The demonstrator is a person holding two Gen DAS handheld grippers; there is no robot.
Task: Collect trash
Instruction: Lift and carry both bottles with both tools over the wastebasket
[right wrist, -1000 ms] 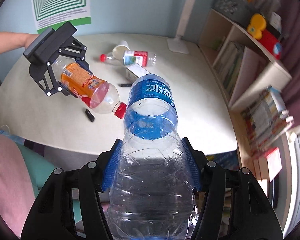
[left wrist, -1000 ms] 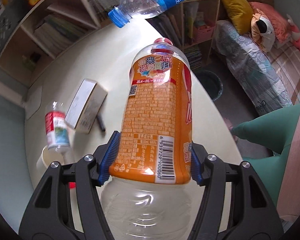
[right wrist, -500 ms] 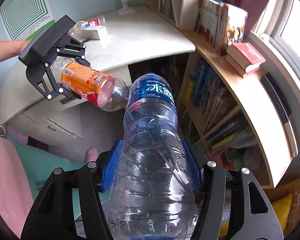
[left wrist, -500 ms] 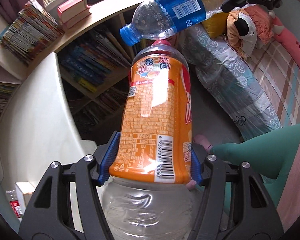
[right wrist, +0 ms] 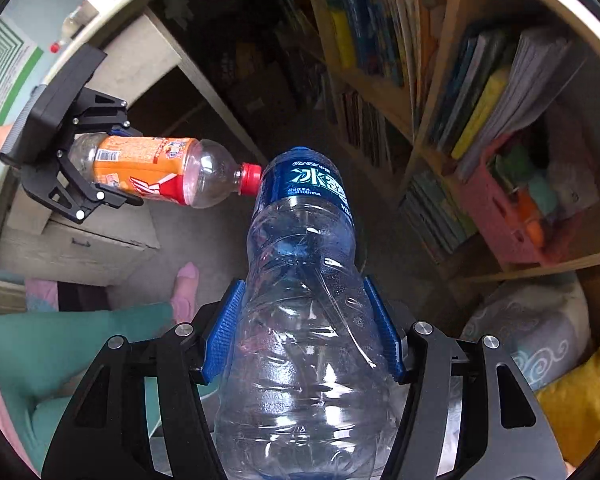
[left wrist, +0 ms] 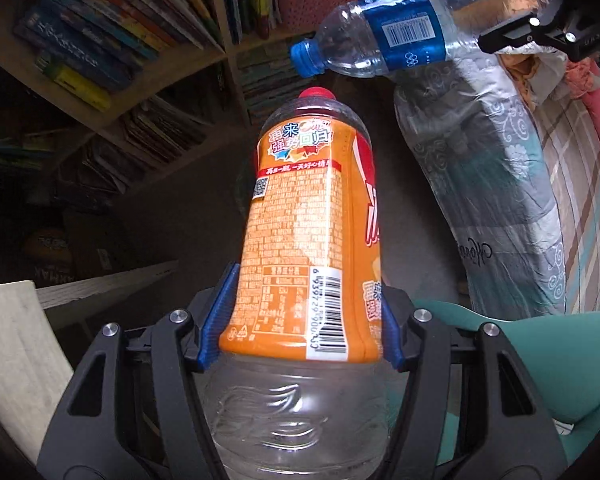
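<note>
While the left gripper [left wrist: 300, 320] looks forward, its two blue pads [left wrist: 220, 320] squeeze an orange-label bottle [left wrist: 304, 248] around its lower part — the fingers are closed snug on it. The bottle is empty and clear, and its red cap [left wrist: 315, 92] points up toward 12 o'clock. At 1 o'clock hangs a blue-label bottle [left wrist: 404, 36], lying almost flat with its blue cap [left wrist: 302, 58] just above the red one, not touching. The black right gripper [left wrist: 540, 28] holds that bottle at 2 o'clock. Bookshelves [left wrist: 100, 40] fill the space from 9 to 12 o'clock, and a folded quilt [left wrist: 480, 160] sits at 3 o'clock.

From the right wrist view, the right gripper [right wrist: 304, 340] has its blue pads [right wrist: 224, 336] pressed tight on the crinkled blue-label bottle [right wrist: 304, 300], which points up to 12 o'clock. At 9 o'clock the left gripper [right wrist: 96, 164] grips the orange-label bottle [right wrist: 156, 168] — it lies sideways, and its red cap [right wrist: 250, 178] sits right beside the blue label; I cannot tell if they touch. Bookshelves [right wrist: 440, 80] stand from 12 to 3 o'clock, with a pink basket [right wrist: 500, 216] at 3 o'clock. A white desk [right wrist: 100, 220] is at 9 o'clock.
</note>
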